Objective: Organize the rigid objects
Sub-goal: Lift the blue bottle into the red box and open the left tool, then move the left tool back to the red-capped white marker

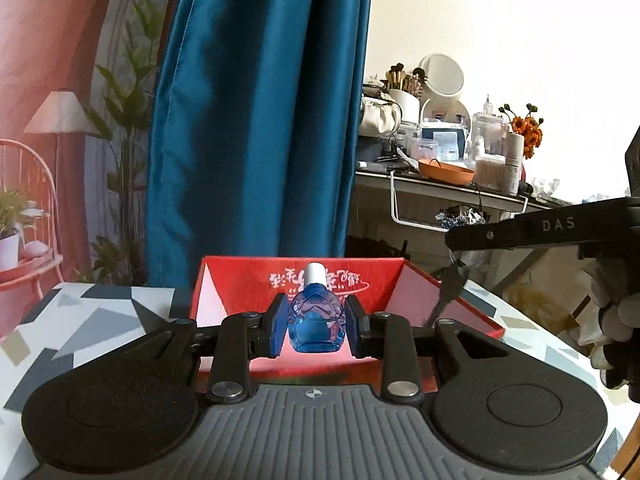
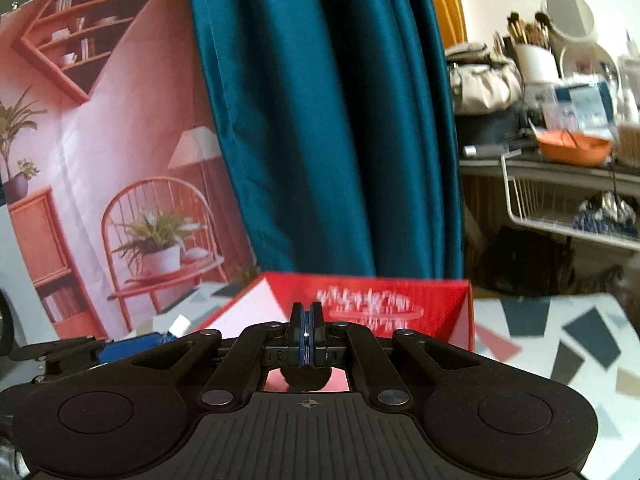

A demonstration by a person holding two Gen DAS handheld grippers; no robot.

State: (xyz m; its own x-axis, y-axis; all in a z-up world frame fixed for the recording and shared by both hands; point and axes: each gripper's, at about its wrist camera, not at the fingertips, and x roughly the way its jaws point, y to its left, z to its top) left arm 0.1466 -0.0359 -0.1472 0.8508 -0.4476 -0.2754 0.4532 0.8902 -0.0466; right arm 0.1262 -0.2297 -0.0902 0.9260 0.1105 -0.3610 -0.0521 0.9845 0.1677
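Observation:
My left gripper [image 1: 316, 322] is shut on a small blue faceted bottle [image 1: 317, 320] with a white cap, held upright over the open red box [image 1: 440, 300]. My right gripper [image 2: 307, 330] is shut on a thin dark object whose lower end hangs below the pads over the red box [image 2: 440, 300]. In the left wrist view the right gripper [image 1: 464, 258] comes in from the right above the box, with a dark blue stick-like object [image 1: 446, 300] hanging from it into the box. The left gripper and the bottle [image 2: 132, 344] show at the lower left of the right wrist view.
The box sits on a table with a grey, white and pink geometric pattern [image 1: 80, 320]. A teal curtain [image 1: 260, 120] hangs behind it. A cluttered shelf with an orange bowl [image 1: 446, 172], brushes and a mirror stands at the right. A printed backdrop [image 2: 100, 160] is at the left.

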